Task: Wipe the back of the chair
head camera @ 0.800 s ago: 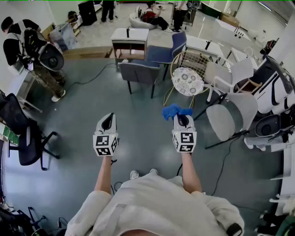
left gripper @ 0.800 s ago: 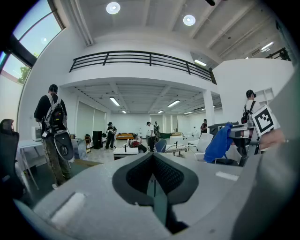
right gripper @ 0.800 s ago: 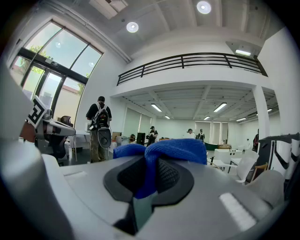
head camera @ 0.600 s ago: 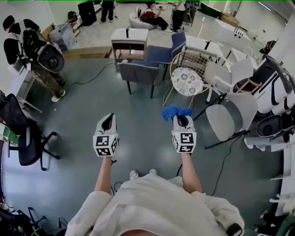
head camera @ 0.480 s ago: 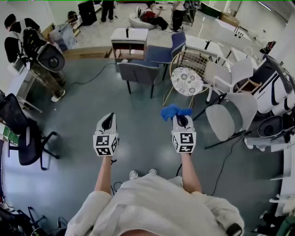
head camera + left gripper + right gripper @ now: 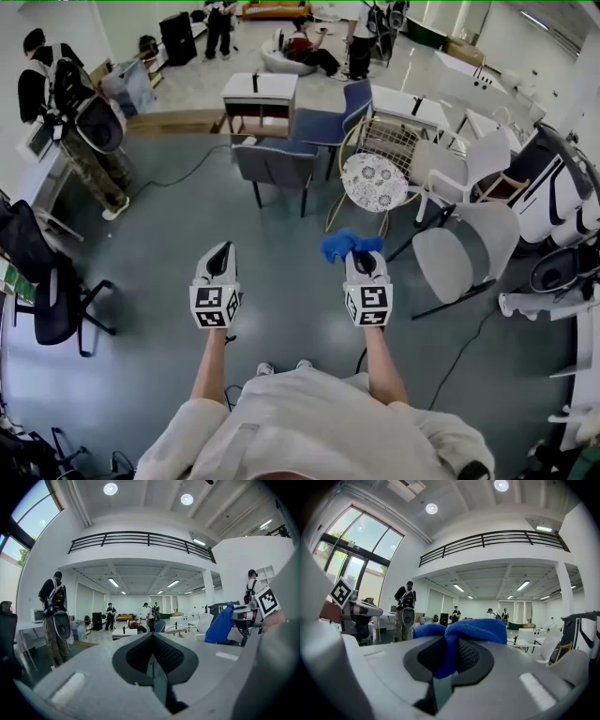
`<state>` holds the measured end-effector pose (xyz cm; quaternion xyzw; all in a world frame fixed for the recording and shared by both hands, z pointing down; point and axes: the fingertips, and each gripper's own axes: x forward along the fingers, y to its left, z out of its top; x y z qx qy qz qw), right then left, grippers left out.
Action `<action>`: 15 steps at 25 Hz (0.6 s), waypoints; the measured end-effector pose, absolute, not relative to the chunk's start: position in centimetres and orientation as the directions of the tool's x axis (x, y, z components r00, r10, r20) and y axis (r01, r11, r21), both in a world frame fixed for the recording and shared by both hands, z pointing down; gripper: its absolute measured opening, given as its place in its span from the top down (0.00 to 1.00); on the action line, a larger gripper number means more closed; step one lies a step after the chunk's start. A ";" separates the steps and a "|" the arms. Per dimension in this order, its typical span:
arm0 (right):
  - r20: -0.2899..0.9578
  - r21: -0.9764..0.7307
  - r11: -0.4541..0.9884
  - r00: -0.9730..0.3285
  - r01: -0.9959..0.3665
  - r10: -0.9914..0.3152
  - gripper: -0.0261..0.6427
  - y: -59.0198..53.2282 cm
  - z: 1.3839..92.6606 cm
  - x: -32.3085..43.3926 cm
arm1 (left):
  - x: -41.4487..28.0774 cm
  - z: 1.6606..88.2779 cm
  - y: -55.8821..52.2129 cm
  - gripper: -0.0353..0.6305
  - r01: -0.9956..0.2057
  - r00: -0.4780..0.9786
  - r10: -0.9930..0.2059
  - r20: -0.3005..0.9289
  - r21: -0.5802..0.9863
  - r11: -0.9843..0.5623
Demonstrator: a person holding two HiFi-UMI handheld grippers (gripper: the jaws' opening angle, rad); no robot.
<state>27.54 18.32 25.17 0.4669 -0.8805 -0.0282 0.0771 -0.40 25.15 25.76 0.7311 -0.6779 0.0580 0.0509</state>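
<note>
My right gripper point(image 6: 360, 259) is shut on a bunched blue cloth point(image 6: 344, 243), held in the air over the grey floor. In the right gripper view the cloth point(image 6: 461, 631) bulges out over the closed jaws of that gripper point(image 6: 446, 654). My left gripper point(image 6: 218, 260) is level with it on the left, shut with nothing in it; its jaws point(image 6: 152, 642) meet on nothing. Ahead stand a grey-blue chair point(image 6: 275, 160) with its back toward me and a wire chair with a round patterned cushion point(image 6: 374, 181). The cloth touches neither chair.
A white chair point(image 6: 457, 251) stands at the right, a blue chair point(image 6: 343, 112) and a small white table point(image 6: 259, 89) behind. A black office chair point(image 6: 47, 305) is at the left. Cables point(image 6: 178, 169) lie on the floor. A person with a backpack point(image 6: 70, 103) stands far left.
The view has shifted so that the chairs lie a little nearer to the grippers. Both grippers keep the same pose and the cloth stays in the right one.
</note>
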 end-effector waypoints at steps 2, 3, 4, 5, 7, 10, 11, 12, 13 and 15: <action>0.111 0.120 0.566 -0.555 -0.816 -0.824 0.91 17.9 25.2 28.0 | 0.3 25.8 24.6 0.94 -0.997 0.076 -0.985 0.152 -0.002 -0.077; 0.114 0.118 0.568 -0.557 -0.814 -0.822 0.91 17.7 25.2 28.2 | 0.6 25.9 24.4 0.94 -0.997 0.076 -0.985 0.153 -0.001 -0.077; 0.116 0.117 0.572 -0.561 -0.812 -0.820 0.91 17.5 25.4 28.3 | 0.9 26.0 24.2 0.94 -0.997 0.076 -0.985 0.155 0.000 -0.077; 0.117 0.116 0.575 -0.564 -0.810 -0.817 0.91 17.4 25.6 28.4 | 1.2 26.3 24.1 0.94 -0.997 0.076 -0.985 0.157 0.002 -0.077; 0.118 0.119 0.582 -0.571 -0.805 -0.813 0.91 17.3 26.0 28.7 | 1.6 27.0 24.0 0.94 -0.997 0.076 -0.984 0.161 0.008 -0.075; 0.125 0.123 0.588 -0.575 -0.800 -0.809 0.91 16.8 26.1 28.8 | 2.1 27.4 23.7 0.94 -0.997 0.077 -0.983 0.168 0.018 -0.075; 0.127 0.123 0.589 -0.576 -0.799 -0.808 0.91 16.6 26.1 28.7 | 2.1 27.5 23.5 0.94 -0.997 0.078 -0.982 0.170 0.019 -0.076; 0.129 0.123 0.590 -0.577 -0.798 -0.807 0.91 16.4 26.2 28.5 | 2.1 27.6 23.3 0.94 -0.997 0.080 -0.982 0.172 0.019 -0.078; 0.130 0.122 0.592 -0.578 -0.797 -0.806 0.91 16.1 26.4 28.4 | 2.0 27.7 23.0 0.94 -0.997 0.081 -0.982 0.173 0.019 -0.079; 0.134 0.121 0.596 -0.581 -0.794 -0.802 0.91 15.6 27.0 27.8 | 1.5 28.2 22.5 0.94 -0.997 0.079 -0.982 0.173 0.020 -0.077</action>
